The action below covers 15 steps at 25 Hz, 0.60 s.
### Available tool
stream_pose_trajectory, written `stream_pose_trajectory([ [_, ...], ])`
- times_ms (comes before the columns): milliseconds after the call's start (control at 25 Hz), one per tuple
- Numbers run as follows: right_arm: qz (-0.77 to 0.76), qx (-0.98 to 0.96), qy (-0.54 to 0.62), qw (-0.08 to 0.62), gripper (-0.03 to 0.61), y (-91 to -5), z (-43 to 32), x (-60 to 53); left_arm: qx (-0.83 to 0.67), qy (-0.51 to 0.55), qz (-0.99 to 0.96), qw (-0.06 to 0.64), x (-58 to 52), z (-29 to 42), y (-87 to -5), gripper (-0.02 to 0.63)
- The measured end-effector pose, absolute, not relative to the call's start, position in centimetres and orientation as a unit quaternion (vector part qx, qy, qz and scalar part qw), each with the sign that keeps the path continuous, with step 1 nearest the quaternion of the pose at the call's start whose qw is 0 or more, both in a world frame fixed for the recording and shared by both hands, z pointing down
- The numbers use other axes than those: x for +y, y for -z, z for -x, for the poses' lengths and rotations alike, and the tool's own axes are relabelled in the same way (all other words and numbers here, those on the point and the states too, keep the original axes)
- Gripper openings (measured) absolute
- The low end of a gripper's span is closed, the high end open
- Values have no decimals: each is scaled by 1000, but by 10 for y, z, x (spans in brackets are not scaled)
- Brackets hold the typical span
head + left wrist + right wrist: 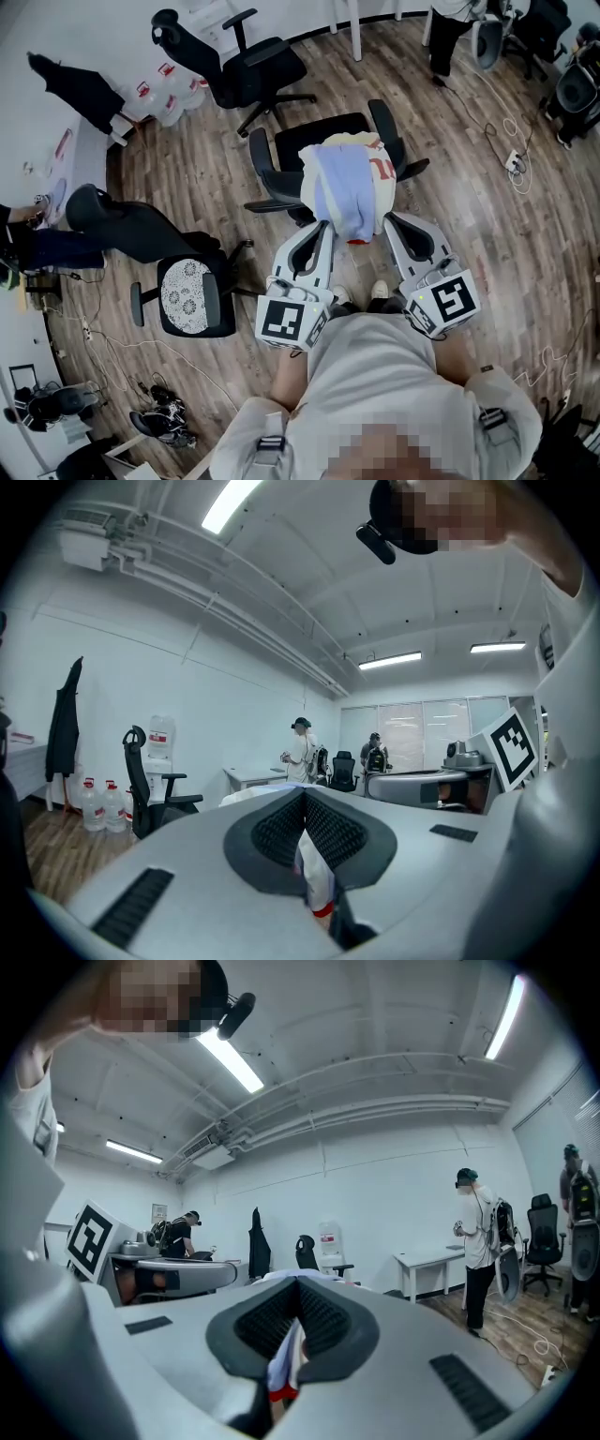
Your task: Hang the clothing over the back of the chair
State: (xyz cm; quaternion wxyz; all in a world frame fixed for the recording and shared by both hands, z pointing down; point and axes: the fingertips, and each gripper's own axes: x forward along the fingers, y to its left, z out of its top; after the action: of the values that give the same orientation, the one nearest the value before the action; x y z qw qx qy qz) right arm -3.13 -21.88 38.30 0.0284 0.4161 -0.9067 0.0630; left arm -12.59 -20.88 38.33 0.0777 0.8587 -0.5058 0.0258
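Note:
A white garment with red print and a pale blue layer (347, 183) is draped over the back of a black office chair (323, 136) straight in front of me. My left gripper (322, 225) meets the garment's lower left edge and my right gripper (390, 221) its lower right edge. In the left gripper view the left gripper (305, 803) is shut, with a fold of white cloth with red trim (314, 878) pinched between its pads. The right gripper view shows the right gripper (295, 1288) shut on the same kind of cloth (284, 1368).
A second black office chair (248, 66) stands farther back. A chair with a patterned cushion (192, 295) and a seated person (122, 230) are at the left. Water jugs (164, 98) line the wall. Cables (516, 159) lie on the wooden floor at right.

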Motion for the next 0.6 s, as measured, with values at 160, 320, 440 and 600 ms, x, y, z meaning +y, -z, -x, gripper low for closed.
stream_pose_trajectory([
  [160,-412,-910,-40,33,20,-377,33,-217,-504,-26,-860,77,-210,124,-383,18],
  [320,-405,-913,-39,31,20,-377,39,-217,-506,-28,-859,78,-210,126,-386,18],
  [440,-402,-914,-46,36,20,-383,41,-219,-505,-30,-859,79,-212,126,-387,18],
  [600,-401,-914,-48,38,20,-384,40,-220,-505,-31,-859,81,-212,125,-387,18],
])
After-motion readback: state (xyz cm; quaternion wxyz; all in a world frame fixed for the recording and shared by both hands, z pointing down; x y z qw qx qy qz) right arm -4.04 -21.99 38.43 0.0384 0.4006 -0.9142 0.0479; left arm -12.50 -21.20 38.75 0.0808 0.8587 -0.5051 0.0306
